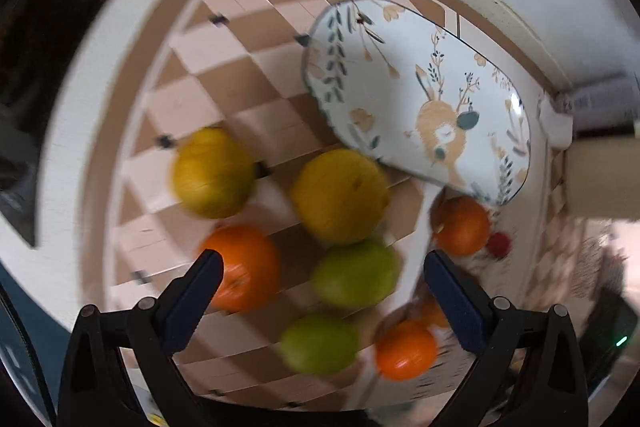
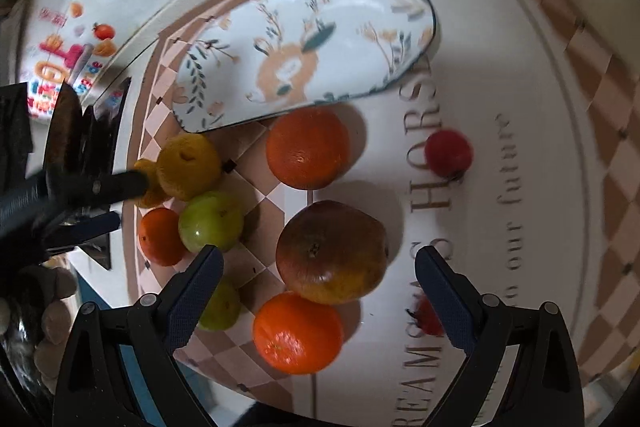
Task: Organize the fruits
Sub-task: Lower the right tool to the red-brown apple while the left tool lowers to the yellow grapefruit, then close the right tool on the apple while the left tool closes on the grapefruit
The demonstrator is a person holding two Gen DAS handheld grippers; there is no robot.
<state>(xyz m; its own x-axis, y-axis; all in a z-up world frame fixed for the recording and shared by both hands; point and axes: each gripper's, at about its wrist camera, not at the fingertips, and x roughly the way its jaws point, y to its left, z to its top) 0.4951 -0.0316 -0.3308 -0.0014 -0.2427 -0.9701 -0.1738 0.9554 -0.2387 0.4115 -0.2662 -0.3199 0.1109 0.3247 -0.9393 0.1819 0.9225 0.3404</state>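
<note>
The checkered desk (image 1: 248, 39) carries scattered fruit below a deer-print plate (image 1: 420, 95); left gripper (image 1: 322, 287) and right gripper (image 2: 318, 279) hover above, jaws wide apart, empty.

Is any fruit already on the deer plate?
No. The deer plate holds nothing in the right wrist view; the fruits, like the nearest orange, lie on the mat beside it.

Both grippers are wide open right now, nothing between the fingers on either one. The left gripper (image 1: 322, 269) points forward and down, its two dark blue padded fingers (image 1: 196, 301) spread far apart. The right gripper (image 2: 318, 263) looks the same: black frame, blue pads (image 2: 448, 291), big gap. From the right wrist view the left gripper (image 2: 80, 187) pokes in from the left edge.
</note>
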